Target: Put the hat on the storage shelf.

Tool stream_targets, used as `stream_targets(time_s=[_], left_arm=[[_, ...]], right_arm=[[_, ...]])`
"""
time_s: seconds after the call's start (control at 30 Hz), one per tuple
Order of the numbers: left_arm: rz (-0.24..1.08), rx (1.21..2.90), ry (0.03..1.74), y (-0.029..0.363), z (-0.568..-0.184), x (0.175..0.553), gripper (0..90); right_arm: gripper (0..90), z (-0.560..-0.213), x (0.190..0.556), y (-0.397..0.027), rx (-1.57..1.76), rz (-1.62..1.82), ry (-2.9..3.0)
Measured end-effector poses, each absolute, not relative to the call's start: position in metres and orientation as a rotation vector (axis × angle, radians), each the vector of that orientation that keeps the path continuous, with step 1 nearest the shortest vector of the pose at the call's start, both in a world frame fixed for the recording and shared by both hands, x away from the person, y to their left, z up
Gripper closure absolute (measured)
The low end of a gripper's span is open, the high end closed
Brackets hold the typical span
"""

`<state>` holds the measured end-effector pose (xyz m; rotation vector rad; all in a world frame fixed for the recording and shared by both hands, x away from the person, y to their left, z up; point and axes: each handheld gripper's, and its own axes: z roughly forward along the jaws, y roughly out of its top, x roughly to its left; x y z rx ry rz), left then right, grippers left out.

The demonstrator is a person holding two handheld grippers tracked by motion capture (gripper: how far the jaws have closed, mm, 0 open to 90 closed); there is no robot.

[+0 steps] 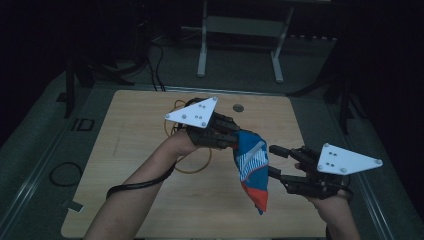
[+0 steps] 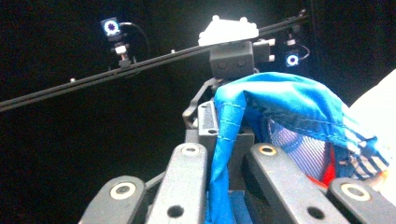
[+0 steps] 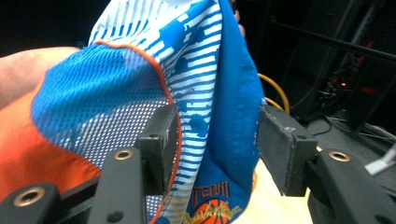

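Observation:
A blue, white and orange sports garment [image 1: 252, 165] hangs above the wooden table [image 1: 145, 135], its lower corner dangling toward the front edge. My left gripper [image 1: 234, 137] is shut on the garment's top edge; the left gripper view has the blue hem [image 2: 299, 107] pinched between the jaws of the left gripper [image 2: 223, 135]. From the right, my right gripper [image 1: 274, 161] reaches in level. In the right gripper view its jaws stand apart on either side of the mesh-and-stripe cloth [image 3: 112, 102], so the right gripper [image 3: 217, 140] is open with cloth between the pads.
A yellow cable loop [image 1: 192, 170] lies on the table under the left hand. A round hole [image 1: 238, 107] sits near the table's far edge. Behind the table stands a grey metal frame [image 1: 240, 30]. A black ring [image 1: 65, 174] lies on the floor at left.

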<state>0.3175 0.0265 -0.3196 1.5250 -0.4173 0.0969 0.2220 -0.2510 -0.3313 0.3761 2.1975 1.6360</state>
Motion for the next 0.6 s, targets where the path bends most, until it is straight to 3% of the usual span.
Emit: stream_targets(time_s=[0.13, 0.2, 0.23, 0.27, 0.3, 0.6], left_arm=[[0.079, 1.53, -0.424, 0.026, -0.322, 0.317, 88.3], [0.077, 1.521, -0.414, 0.027, -0.323, 0.318, 88.3], [0.081, 1.52, -0.408, 0.029, -0.324, 0.319, 88.3], [0.084, 1.518, -0.404, 0.03, -0.324, 0.32, 88.3], [0.079, 1.518, -0.402, 0.031, -0.325, 0.321, 88.3], [0.104, 1.553, -0.334, 0.043, -0.328, 0.327, 87.9]], right_arm=[[56.1, -0.335, 0.225, -0.245, 0.372, 1.654, 2.23], [64.5, -0.336, 0.227, -0.243, 0.359, 1.666, 2.244], [70.2, -0.336, 0.227, -0.242, 0.359, 1.669, 2.245], [81.9, -0.336, 0.227, -0.242, 0.352, 1.669, 2.255], [86.5, -0.336, 0.227, -0.241, 0.345, 1.672, 2.256], [90.0, -0.332, 0.226, -0.242, 0.398, 1.619, 2.189]])
